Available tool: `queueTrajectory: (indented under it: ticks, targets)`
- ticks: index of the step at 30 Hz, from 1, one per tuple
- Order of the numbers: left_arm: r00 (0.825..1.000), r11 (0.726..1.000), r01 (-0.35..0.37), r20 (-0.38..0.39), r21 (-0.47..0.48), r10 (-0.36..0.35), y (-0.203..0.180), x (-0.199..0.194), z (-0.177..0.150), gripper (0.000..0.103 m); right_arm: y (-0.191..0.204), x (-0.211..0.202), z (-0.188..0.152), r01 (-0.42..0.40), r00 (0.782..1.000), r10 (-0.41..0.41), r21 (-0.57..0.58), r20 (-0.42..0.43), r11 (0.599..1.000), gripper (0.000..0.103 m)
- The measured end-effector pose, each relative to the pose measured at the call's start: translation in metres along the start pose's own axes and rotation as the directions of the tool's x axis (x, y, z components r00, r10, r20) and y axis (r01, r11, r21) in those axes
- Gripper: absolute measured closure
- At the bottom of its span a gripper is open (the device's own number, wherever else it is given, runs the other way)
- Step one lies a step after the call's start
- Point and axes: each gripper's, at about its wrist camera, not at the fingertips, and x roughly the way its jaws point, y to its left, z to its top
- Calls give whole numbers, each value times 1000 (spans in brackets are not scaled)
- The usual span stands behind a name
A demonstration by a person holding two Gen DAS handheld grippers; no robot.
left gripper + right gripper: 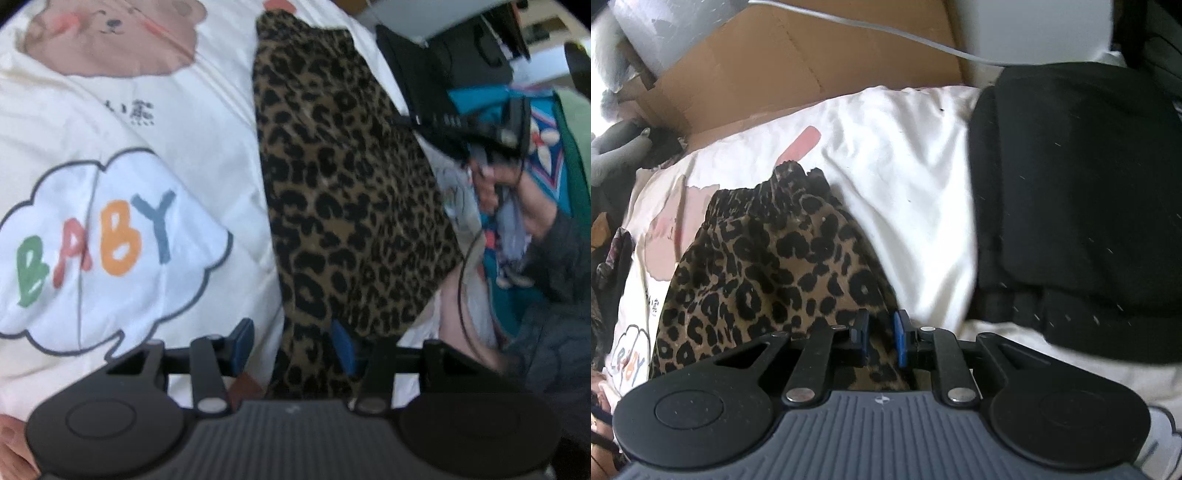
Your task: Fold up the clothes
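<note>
The leopard-print garment (343, 206) is soft, matt cloth with a faintly napped, velvety look. Under it the cream printed quilt (207, 122) is smooth cotton-like fabric, lightly creased. The folded black garment (1078, 192) is matt cloth flecked with lint. The cardboard box (798, 66) is dull brown — plain paperboard. Both gripper bodies are matt black ribbed plastic — with shiny metal rivets.

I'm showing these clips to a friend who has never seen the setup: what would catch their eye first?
Probably the leopard-print garment, a long folded strip lying down the middle of the white quilt, its near end between the left gripper fingers. Next the quilt's cartoon prints: a brown bear at the top left and a cloud reading BABY below it. In the right wrist view, a black folded garment lies to the right.
</note>
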Motion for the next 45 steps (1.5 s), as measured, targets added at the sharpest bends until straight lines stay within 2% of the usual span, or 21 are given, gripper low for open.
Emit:
queueTrajectory:
  ticks: [1,3,8,12,18,24,28,31,36,39,41,42,45]
  targets:
    - [1000,1000,-19,-16,17,20,-2,4,-2,56,2,2,2,2,1000,-2,-8,2,1000,88]
    - [998,998,-47,-41,39,49,-3,11,-5,78,5,5,7,17,1000,-16,-17,9,1000,88]
    - [995,997,-71,-72,-20,69,9,20,-7,93,0,10,11,81,997,-81,-11,16,997,88]
    - [994,997,-80,-78,-12,79,7,19,-6,93,3,8,11,113,993,-112,-19,26,993,88]
    - [997,998,-59,-41,-36,58,9,12,-2,94,22,-6,14,55,996,-51,-56,72,997,87]
    - [1000,999,-29,5,-43,29,9,3,1,94,25,-19,-10,43,999,-44,-104,-6,994,87]
    - [1000,999,-26,12,-33,26,7,2,1,93,17,-28,-33,131,988,-142,-149,-64,980,86]
    - [1000,999,-25,13,-39,25,8,1,0,92,4,-37,-43,102,990,-110,-90,-92,991,86]
    - [1000,999,-27,9,-44,28,9,2,-1,90,0,-38,-62,83,985,-94,-82,-144,993,86]
    - [1000,999,-30,-1,-42,30,8,3,-1,90,-2,-38,-68,83,985,-93,-77,-143,994,85]
    - [999,999,-32,-11,-36,31,7,6,-1,90,-2,-38,-70,80,985,-91,-81,-144,994,94]
    - [999,999,-33,-16,-30,33,6,8,-1,90,-3,-37,-69,81,985,-93,-86,-148,993,103]
    - [998,999,-51,-42,-10,50,3,14,-4,90,-6,-39,-68,98,981,-113,-95,-159,991,103]
